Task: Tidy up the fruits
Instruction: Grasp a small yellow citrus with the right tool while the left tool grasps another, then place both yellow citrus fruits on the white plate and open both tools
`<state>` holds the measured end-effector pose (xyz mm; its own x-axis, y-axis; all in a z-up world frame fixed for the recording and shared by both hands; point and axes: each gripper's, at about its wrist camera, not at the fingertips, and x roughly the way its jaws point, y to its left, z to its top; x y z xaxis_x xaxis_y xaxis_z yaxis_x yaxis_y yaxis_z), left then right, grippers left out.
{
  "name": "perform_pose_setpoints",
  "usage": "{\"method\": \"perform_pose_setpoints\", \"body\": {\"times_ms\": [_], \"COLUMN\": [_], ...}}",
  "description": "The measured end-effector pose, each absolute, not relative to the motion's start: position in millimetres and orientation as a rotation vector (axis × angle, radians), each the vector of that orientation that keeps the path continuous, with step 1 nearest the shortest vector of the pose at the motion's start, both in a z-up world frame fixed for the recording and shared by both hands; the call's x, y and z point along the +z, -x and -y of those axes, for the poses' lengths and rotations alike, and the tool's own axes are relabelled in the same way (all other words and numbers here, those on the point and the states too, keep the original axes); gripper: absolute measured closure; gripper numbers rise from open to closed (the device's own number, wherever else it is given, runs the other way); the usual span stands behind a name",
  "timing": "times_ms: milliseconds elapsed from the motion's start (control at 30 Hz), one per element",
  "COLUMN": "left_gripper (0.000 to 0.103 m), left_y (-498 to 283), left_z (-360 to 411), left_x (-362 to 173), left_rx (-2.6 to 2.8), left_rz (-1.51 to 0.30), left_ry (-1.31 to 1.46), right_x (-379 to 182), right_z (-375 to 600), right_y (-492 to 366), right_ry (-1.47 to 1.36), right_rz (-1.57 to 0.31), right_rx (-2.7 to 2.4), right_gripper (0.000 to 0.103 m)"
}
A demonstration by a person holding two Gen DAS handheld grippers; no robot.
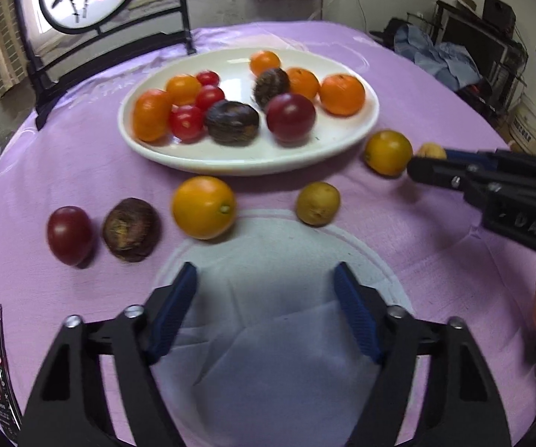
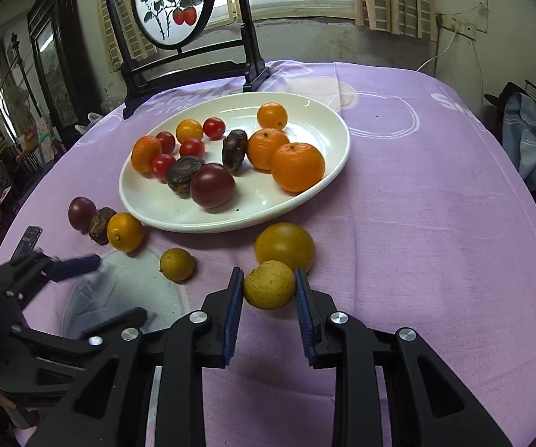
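step: grip yellow fruit [image 2: 269, 289] | right tongs [image 2: 268, 300] straddle it on the tabletop [image 2: 435, 223], pads touching or nearly, grip not yet sure | squeeze gently at its widest part, lift clear of the orange [image 2: 284, 247] just ahead | plate [image 2: 305, 201] beyond | left tongs [image 1: 264, 309] apart, holding nothing

The left tongs [image 1: 264, 309] hung low over the tabletop, blue pads spread wide with nothing between them. The right tongs [image 2: 270, 290] reached forward, pads closed against a small yellow fruit [image 2: 269, 289], touching both sides.
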<state>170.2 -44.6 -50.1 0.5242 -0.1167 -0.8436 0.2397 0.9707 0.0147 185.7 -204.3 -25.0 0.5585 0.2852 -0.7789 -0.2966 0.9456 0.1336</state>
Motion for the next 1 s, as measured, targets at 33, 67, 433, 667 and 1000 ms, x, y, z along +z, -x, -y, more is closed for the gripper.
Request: {"method": "perform_pose_setpoints", "body": {"times_ms": [33, 67, 433, 667, 1000], "left_gripper": [0.035, 0.035, 0.045, 0.059, 0.061], "left_y": [-173, -176, -211, -203, -209], "left_z": [48, 51, 71, 56, 77], "left_x": [-52, -52, -50, -46, -49], "left_rx": [-0.212, -0.204, -0.159, -0.198, -0.214], "left_rz": [-1.007, -1.000, -1.023, -1.050, -1.006], "left_ry": [-0.134, -0.129, -0.082, 0.015, -0.072], "right_x": [-23, -20, -11, -17, -14], "right_z": [205, 205, 202, 201, 201], "right_y": [-185, -183, -176, -178, -177], "right_ry": [0.009, 0.008, 0.008, 0.003, 0.006], "right_rz": [-0.911, -0.906, -0.880, -0.897, -0.885], "right_rx": [0.347, 0.351, 0.386, 0.378, 0.386], "right_gripper": [0.075, 0.075, 0.075, 0.075, 0.075]}}
